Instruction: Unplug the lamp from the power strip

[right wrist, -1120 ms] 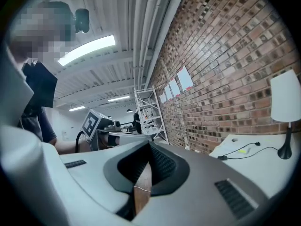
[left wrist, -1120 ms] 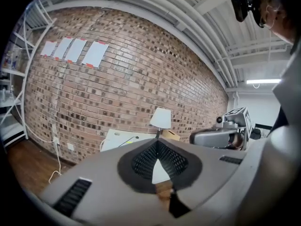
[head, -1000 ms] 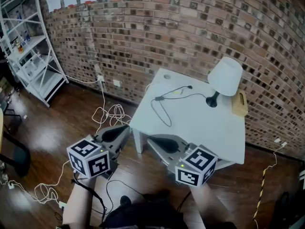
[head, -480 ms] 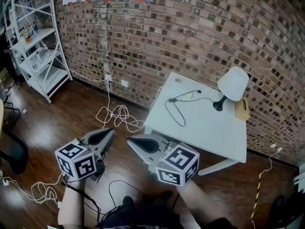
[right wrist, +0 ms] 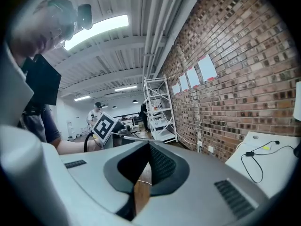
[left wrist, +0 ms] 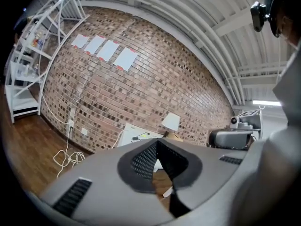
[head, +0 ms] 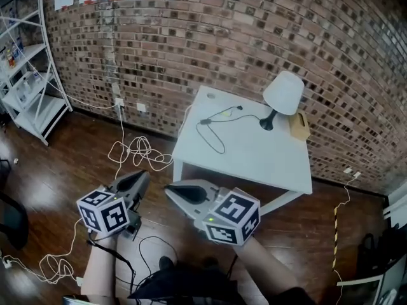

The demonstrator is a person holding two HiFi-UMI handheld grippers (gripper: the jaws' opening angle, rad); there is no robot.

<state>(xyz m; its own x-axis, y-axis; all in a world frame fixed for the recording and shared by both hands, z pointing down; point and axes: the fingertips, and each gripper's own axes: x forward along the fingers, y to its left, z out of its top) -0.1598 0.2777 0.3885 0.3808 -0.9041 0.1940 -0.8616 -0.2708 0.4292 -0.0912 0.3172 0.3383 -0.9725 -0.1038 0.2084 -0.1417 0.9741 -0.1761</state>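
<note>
A lamp (head: 283,93) with a white shade stands at the far right corner of the white table (head: 254,161). Its black cord (head: 213,135) loops across the tabletop to a small black plug (head: 205,121). I cannot make out a power strip. Both grippers hang over the wooden floor, short of the table's front left corner. My left gripper (head: 141,175) is shut and holds nothing. My right gripper (head: 170,189) is shut too, with nothing in it. In the left gripper view the shut jaw tips (left wrist: 156,142) point toward the lamp (left wrist: 170,122). The right gripper view shows the cord (right wrist: 251,166) at far right.
A wooden box (head: 299,126) lies beside the lamp. Tangled white cables (head: 137,151) lie on the floor left of the table, running up to a wall outlet (head: 118,102). A white shelf rack (head: 25,75) stands at far left. The brick wall runs behind the table.
The view has swung. Both grippers now sit left of and short of the table; the right one no longer overlaps its front edge. Both stay shut.
</note>
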